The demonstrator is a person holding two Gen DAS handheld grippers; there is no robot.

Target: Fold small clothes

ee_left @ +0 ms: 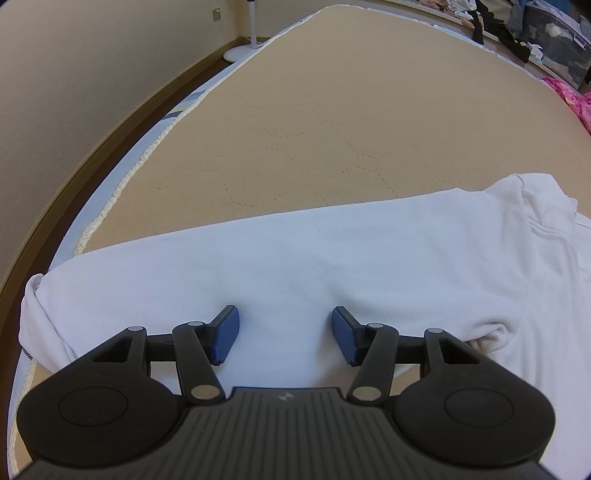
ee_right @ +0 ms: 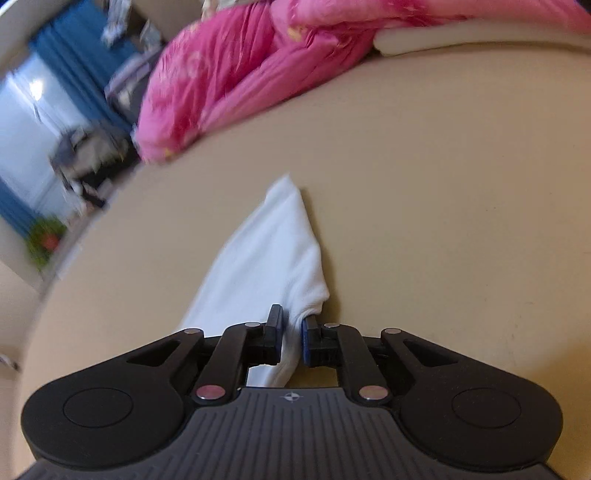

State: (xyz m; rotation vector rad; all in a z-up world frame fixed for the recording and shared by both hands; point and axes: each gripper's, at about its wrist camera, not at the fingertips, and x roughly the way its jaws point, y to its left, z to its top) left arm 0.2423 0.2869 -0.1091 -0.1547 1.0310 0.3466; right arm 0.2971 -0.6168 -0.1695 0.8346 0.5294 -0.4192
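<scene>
A white garment [ee_left: 332, 258] lies spread across the tan quilted mattress [ee_left: 314, 122], with a fold ridge along its far edge and a sleeve seam at the right. My left gripper [ee_left: 285, 334] hovers just over it, jaws wide apart, blue pads [ee_left: 225, 336] clear of the cloth. In the right wrist view my right gripper [ee_right: 292, 341] is shut on a bunched white piece of the garment [ee_right: 266, 258], which runs forward from the jaws to a point on the mattress [ee_right: 443, 221].
A pink quilt [ee_right: 229, 81] is heaped at the far side of the bed beside a cream pillow [ee_right: 480, 37]. The mattress edge [ee_left: 122, 188] drops to the floor at the left, where a white fan base [ee_left: 240, 53] stands. Dark clothes [ee_left: 506, 33] pile beyond the bed.
</scene>
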